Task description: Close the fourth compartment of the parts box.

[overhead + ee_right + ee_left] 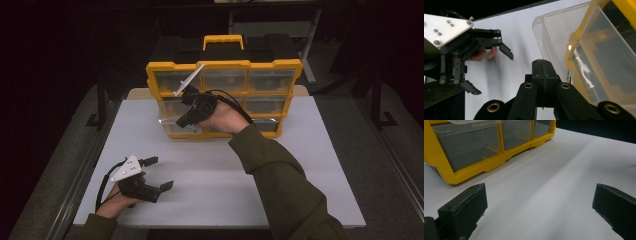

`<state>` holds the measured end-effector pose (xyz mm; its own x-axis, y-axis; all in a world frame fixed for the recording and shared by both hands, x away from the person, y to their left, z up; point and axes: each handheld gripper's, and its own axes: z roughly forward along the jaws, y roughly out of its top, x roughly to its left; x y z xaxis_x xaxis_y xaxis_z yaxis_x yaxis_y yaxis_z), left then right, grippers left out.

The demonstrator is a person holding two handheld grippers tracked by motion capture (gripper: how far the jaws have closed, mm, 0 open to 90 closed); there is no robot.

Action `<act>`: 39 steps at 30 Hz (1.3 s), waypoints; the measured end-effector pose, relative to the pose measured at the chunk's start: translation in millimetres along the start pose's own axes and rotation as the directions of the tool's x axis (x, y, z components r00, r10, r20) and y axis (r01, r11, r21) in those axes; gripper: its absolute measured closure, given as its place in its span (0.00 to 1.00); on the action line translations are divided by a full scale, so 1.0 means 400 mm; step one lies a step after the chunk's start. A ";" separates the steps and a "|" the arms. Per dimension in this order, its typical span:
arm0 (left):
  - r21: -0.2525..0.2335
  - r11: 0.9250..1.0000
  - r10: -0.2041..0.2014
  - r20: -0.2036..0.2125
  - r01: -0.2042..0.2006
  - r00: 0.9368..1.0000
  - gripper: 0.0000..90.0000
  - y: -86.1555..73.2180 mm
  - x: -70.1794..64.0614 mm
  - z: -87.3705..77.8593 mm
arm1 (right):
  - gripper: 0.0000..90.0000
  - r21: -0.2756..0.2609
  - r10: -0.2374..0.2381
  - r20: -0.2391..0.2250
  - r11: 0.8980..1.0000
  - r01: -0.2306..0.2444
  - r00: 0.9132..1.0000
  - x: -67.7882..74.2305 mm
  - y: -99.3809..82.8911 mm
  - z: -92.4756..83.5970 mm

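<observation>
Table (300, 165): white top, bare between and under the left jaws.
Organiser (225, 70): yellow frame, clear drawers, upright at the far side; ahead and off to one side of the left jaws.
Drawer (564, 45): clear, pulled partway out of the organiser, just beside the right jaws.
Right gripper (543, 65): jaws pressed together, nothing between them, tips next to the drawer wall.
Left gripper (539, 202): jaws spread wide, empty, low over the table, well apart from the organiser.

light: dim room, dark all round – bench (215, 165) the one bright patch, lit from above | shadows: soft, under the organiser (225, 97) and the left claw (159, 173) | glare: small glints on clear drawer (564, 45) | blur: near claw jaws soft – high view grainy
</observation>
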<state>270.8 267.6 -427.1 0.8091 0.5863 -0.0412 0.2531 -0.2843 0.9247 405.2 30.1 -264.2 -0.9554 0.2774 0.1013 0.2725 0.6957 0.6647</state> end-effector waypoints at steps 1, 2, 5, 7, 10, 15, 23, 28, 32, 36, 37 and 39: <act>0.000 1.000 -0.001 0.000 0.001 1.000 0.00 0.000 0.000 0.000 | 1.00 -0.005 0.002 -0.002 1.000 -0.002 1.000 -0.002 0.000 0.001; 0.001 1.000 -0.002 0.000 0.002 1.000 0.00 0.000 0.000 0.000 | 1.00 -0.006 -0.001 0.006 1.000 0.001 1.000 -0.004 0.000 0.000; 0.002 1.000 -0.001 -0.002 0.001 1.000 0.00 -0.001 0.001 0.000 | 1.00 -0.010 0.002 0.005 1.000 -0.002 1.000 -0.008 0.001 0.002; -0.002 1.000 0.001 -0.001 -0.001 1.000 0.00 -0.001 0.001 0.000 | 1.00 -0.008 0.007 0.015 1.000 -0.007 1.000 -0.010 0.003 0.001; -0.005 1.000 -0.016 0.000 0.016 1.000 0.00 -0.002 -0.002 -0.001 | 1.00 -0.010 0.006 0.018 1.000 -0.006 1.000 -0.015 0.004 0.002; -0.006 1.000 -0.015 -0.001 0.015 1.000 0.00 -0.002 -0.001 -0.001 | 1.00 -0.012 0.009 0.024 1.000 -0.008 1.000 -0.021 0.007 0.005; -0.007 1.000 -0.017 0.000 0.017 1.000 0.00 -0.002 -0.001 -0.001 | 1.00 -0.014 0.012 0.033 1.000 -0.012 0.999 -0.031 0.012 0.009; -0.001 1.000 -0.013 -0.001 0.013 1.000 0.00 -0.005 -0.002 -0.005 | 1.00 -0.017 0.013 0.039 1.000 -0.013 0.999 -0.037 0.015 0.012; -0.006 1.000 -0.014 -0.008 0.014 1.000 0.00 -0.004 -0.001 -0.009 | 1.00 -0.020 0.019 0.049 1.000 -0.018 0.999 -0.046 0.017 0.014; -0.007 1.000 -0.014 -0.009 0.014 1.000 0.00 -0.005 -0.002 -0.009 | 1.00 -0.023 0.024 0.053 0.999 -0.023 0.998 -0.052 0.019 0.015; -0.009 1.000 -0.013 -0.009 0.013 1.000 0.00 -0.006 -0.002 -0.009 | 1.00 -0.024 0.023 0.057 0.999 -0.022 0.998 -0.053 0.020 0.015; -0.008 1.000 -0.015 -0.009 0.015 1.000 0.00 -0.006 -0.002 -0.010 | 1.00 -0.024 0.022 0.062 0.999 -0.021 0.998 -0.056 0.020 0.016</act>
<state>267.4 270.6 -427.7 0.8002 0.5975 -0.0521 0.2612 -0.2690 0.9270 429.5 33.8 -265.7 -0.9401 0.3337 0.0697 0.2895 0.6735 0.6801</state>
